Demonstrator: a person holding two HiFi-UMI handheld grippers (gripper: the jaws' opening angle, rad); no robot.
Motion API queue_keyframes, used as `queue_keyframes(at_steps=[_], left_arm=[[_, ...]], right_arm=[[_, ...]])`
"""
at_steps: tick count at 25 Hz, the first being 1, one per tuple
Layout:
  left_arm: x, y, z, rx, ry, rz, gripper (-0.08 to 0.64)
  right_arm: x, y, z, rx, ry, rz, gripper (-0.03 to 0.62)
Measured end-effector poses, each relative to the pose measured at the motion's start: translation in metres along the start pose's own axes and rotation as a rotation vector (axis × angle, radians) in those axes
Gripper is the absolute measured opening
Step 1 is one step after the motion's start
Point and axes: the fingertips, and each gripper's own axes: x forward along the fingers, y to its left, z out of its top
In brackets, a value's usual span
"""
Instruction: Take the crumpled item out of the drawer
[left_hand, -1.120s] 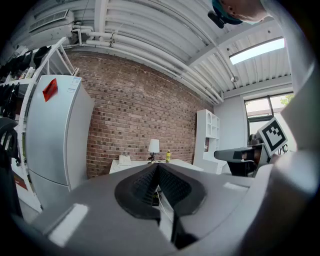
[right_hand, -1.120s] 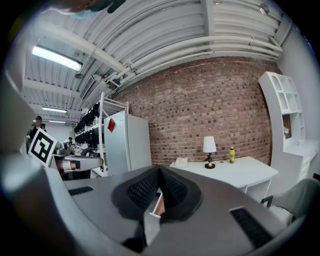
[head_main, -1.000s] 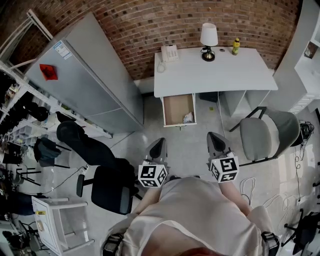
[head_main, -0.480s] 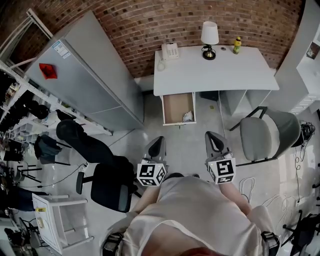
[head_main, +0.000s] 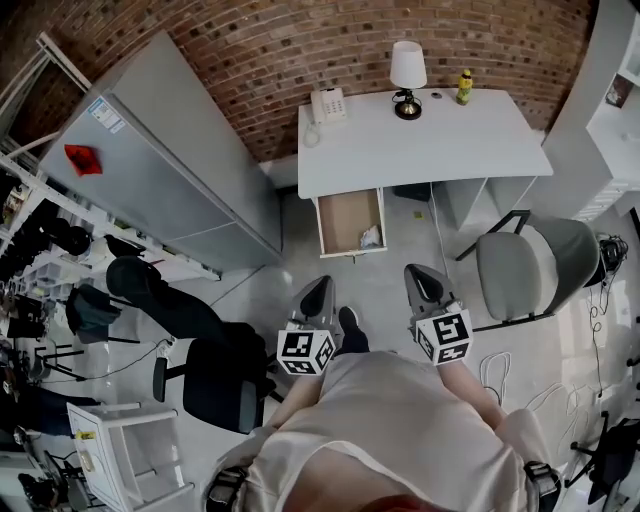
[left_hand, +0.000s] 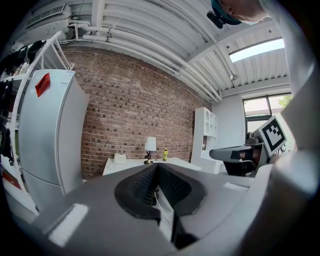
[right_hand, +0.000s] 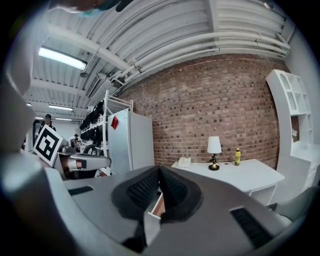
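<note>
The person takes a step: a dark shoe now shows on the floor between the two tools, and it was not there a moment ago. The tabletop and the open drawer have slid a little to the left in the head view. So I think the person is walking up to the drawer, and the real job has not begun. The left hand-held gripper is shut tight, with its black pads pressed together and nothing between them. The right hand-held gripper is shut the same way and is empty too. Both point to 12 o'clock, at the drawer, but they are well apart from it. The crumpled item is small and white. It lies inside the drawer, in the corner at 5 o'clock, close to the front. A lamp, a phone and a yellow bottle stand along the far edge of the tabletop, at 12 o'clock. A grey chair waits at 3 o'clock of the drawer. I think the person must come closer, open one tool, and reach down into that corner.
</note>
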Motion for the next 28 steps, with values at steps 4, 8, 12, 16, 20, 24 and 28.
queue_keyframes(at_steps=[4,8,12,16,20,24,28], left_arm=[[0.026,0.019,0.002,-0.005,-0.01,-0.021,0.009],[0.064,0.042,0.002,-0.022,0.006,-0.075,0.009],[0.112,0.07,0.014,-0.003,-0.005,-0.143,0.009],[0.153,0.104,0.032,0.031,-0.031,-0.193,0.009],[0.185,0.132,0.047,0.098,-0.044,-0.27,0.009],[0.211,0.154,0.049,0.107,-0.036,-0.276,0.009],[0.23,0.16,0.052,0.077,-0.05,-0.24,0.009]], right_arm=[[0.026,-0.008,0.0,-0.022,-0.001,-0.016,0.008],[0.064,-0.025,0.004,-0.025,0.011,-0.058,0.008],[0.113,-0.046,0.017,-0.019,-0.01,-0.104,0.008],[0.165,-0.064,0.025,0.025,-0.019,-0.164,0.008],[0.208,-0.072,0.034,0.053,-0.032,-0.193,0.008],[0.232,-0.078,0.04,0.038,-0.034,-0.215,0.008],[0.239,-0.096,0.039,0.033,-0.022,-0.23,0.008]])
